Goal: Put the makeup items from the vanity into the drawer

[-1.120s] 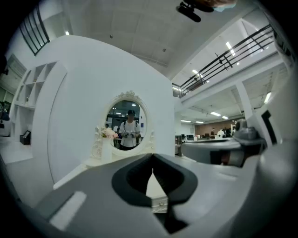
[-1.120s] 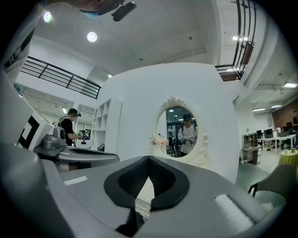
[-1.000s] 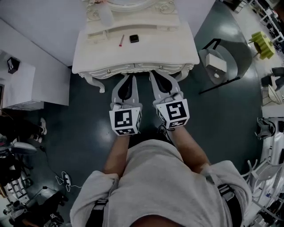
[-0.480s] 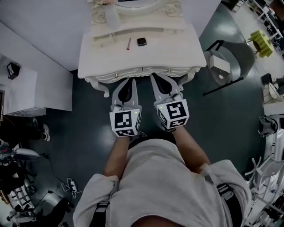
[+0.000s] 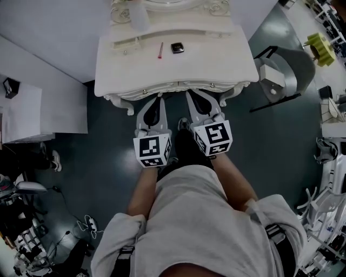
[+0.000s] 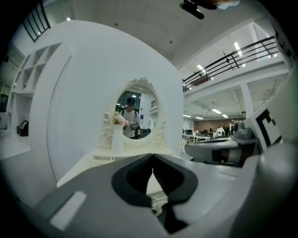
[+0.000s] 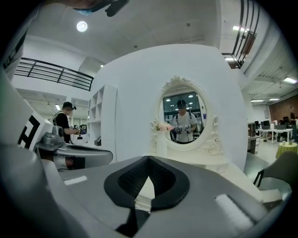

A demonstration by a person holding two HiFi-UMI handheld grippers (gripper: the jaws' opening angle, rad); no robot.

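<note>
A cream vanity (image 5: 227,62) stands ahead in the head view. On its top lie a thin pink stick (image 5: 160,50) and a small black compact (image 5: 177,47). Its drawer front (image 5: 178,86) with small knobs looks closed. My left gripper (image 5: 160,98) and right gripper (image 5: 190,95) are side by side just in front of the vanity's front edge, both shut and holding nothing. The left gripper (image 6: 152,160) points at the oval mirror (image 6: 135,114) in the left gripper view. The right gripper (image 7: 148,161) faces that mirror (image 7: 183,115) in the right gripper view.
A white vase with flowers (image 5: 139,16) stands at the back left of the vanity top. A grey chair (image 5: 284,70) sits to the right of the vanity. White cabinets (image 5: 32,108) stand at the left. Dark floor lies between me and the vanity.
Both grippers have moved forward toward the vanity's front edge. The vanity now appears nearer and larger in the head view. Both grippers stay shut.
</note>
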